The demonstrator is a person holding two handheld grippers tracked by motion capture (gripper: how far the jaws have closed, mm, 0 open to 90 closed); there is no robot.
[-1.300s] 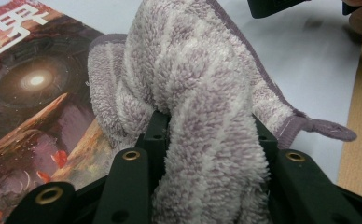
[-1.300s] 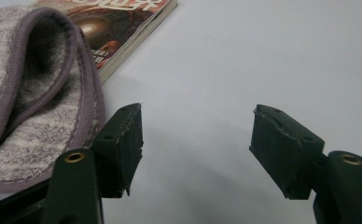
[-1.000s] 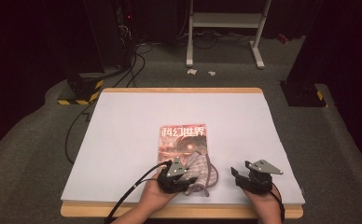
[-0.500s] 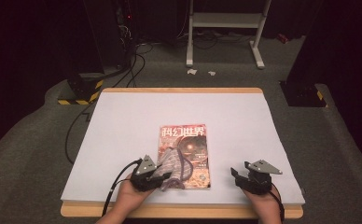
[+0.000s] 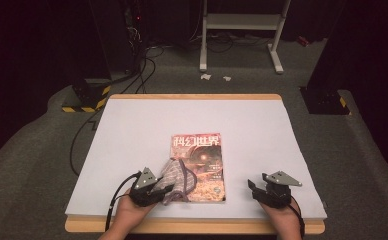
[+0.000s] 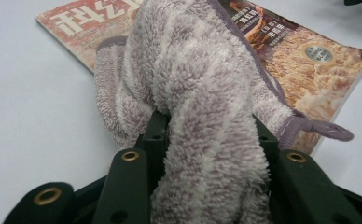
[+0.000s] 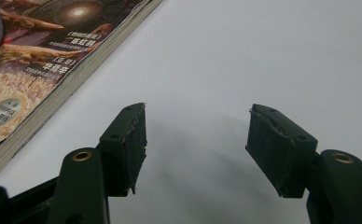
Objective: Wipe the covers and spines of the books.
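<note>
Left gripper (image 5: 163, 190) clamped on the grey-and-white towel (image 5: 178, 176), pile bulging up between the jaws. Towel draped over the near-left corner of the magazine (image 5: 207, 162), partly spilling onto the white table (image 5: 262, 125). Right gripper (image 5: 256, 187) spread wide, holding nothing, resting on the table right of the magazine, well apart from the towel.

Both grippers are built of dark green-black plastic links with brass-ringed pivot holes. The left gripper (image 5: 154, 190) carries a grey three-cornered plate on top and trails a black cable off the table's near edge. The right gripper (image 7: 195, 140) has flat, scuffed black pads (image 7: 272, 140), a grey plate too, and a black cable.
</note>
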